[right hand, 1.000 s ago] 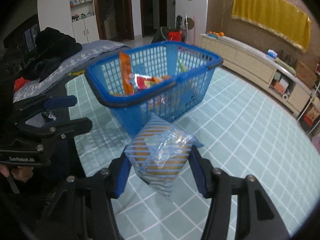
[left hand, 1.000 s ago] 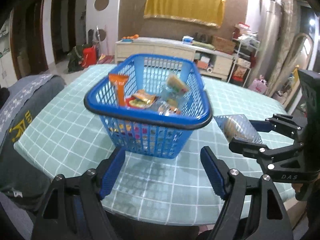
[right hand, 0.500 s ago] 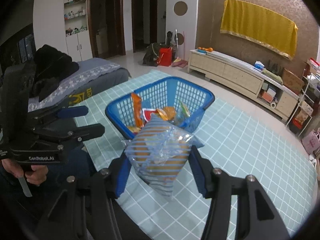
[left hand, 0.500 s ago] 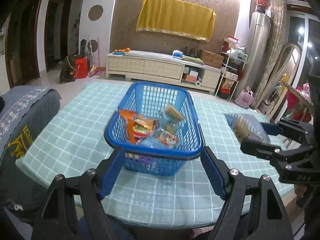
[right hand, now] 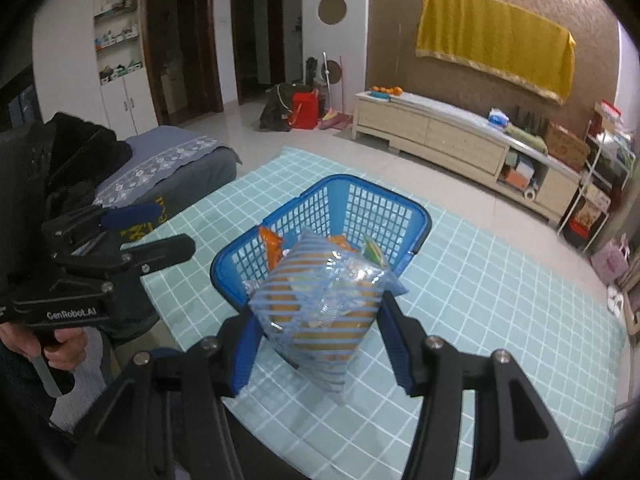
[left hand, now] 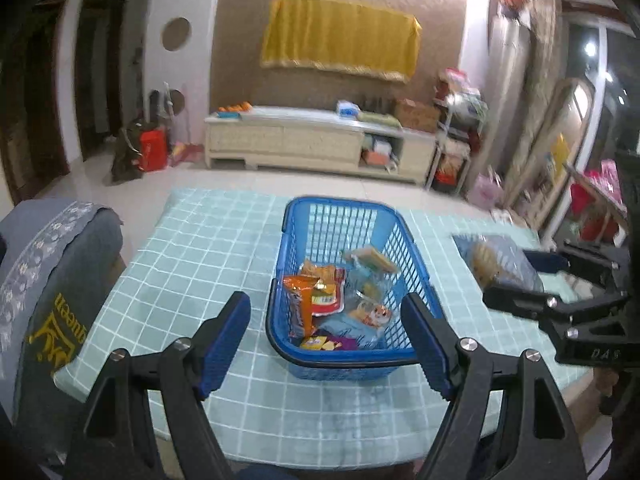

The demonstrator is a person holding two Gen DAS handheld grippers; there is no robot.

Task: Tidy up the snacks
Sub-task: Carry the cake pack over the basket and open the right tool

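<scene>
With several snacks lying in the basket (right hand: 320, 216) at frame centre, the right gripper (right hand: 320, 344) is clamping a striped bag (right hand: 320, 300) not yet dropped in, while the left gripper (left hand: 326, 344) is gaping empty.

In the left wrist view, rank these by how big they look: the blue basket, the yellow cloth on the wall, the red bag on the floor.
1. Blue basket
2. Yellow cloth, nearly as big in the frame though much farther away
3. Red bag
</scene>
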